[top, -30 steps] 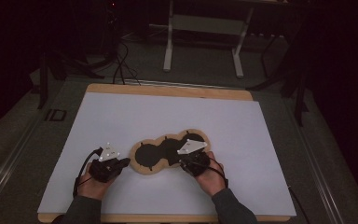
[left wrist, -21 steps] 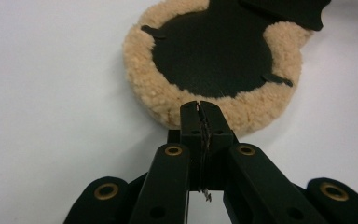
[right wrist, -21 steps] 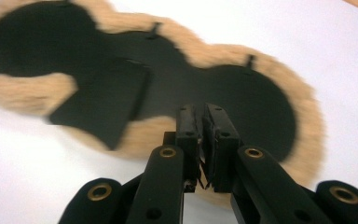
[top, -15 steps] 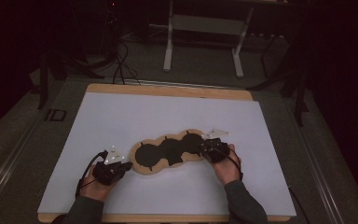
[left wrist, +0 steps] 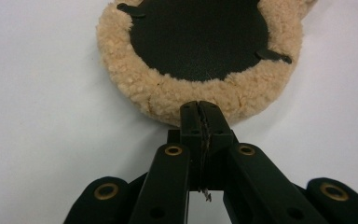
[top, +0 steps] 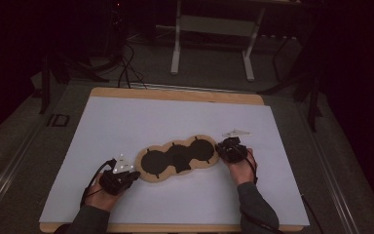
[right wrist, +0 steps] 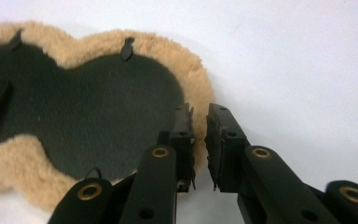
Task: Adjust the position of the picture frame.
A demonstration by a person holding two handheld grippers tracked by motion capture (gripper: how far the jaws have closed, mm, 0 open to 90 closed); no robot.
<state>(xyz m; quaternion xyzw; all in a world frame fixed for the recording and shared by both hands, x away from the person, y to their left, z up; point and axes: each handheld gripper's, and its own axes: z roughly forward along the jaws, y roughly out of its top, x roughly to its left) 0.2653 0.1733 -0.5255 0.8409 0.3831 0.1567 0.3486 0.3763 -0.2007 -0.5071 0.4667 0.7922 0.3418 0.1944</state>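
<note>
A tan fleece pad [top: 177, 158] with three joined black round fields lies flat on the white sheet [top: 175, 117]. My left gripper [top: 134, 174] rests at its left end. In the left gripper view the jaws are shut, and the tips [left wrist: 199, 108] touch the fleece rim [left wrist: 168, 93]; I cannot tell whether they pinch any fibres. My right gripper [top: 219, 151] is at the pad's right end. Its jaws [right wrist: 199, 116] have just been opening and stand a narrow gap apart. The pad's fleece rim [right wrist: 193, 79] lies just past the tips, and nothing is pressed between them.
The white sheet covers a wooden tabletop [top: 175, 93] whose edge shows at the far and near sides. Beyond the table stand a metal frame [top: 214, 24] and floor cables [top: 126, 68] in the dark. A small marked tag [top: 58, 120] lies left of the table.
My right gripper has slid right, from over the pad's right lobe to just past its right end, and its jaws have parted slightly. The right black field is now uncovered. The left gripper has barely moved.
</note>
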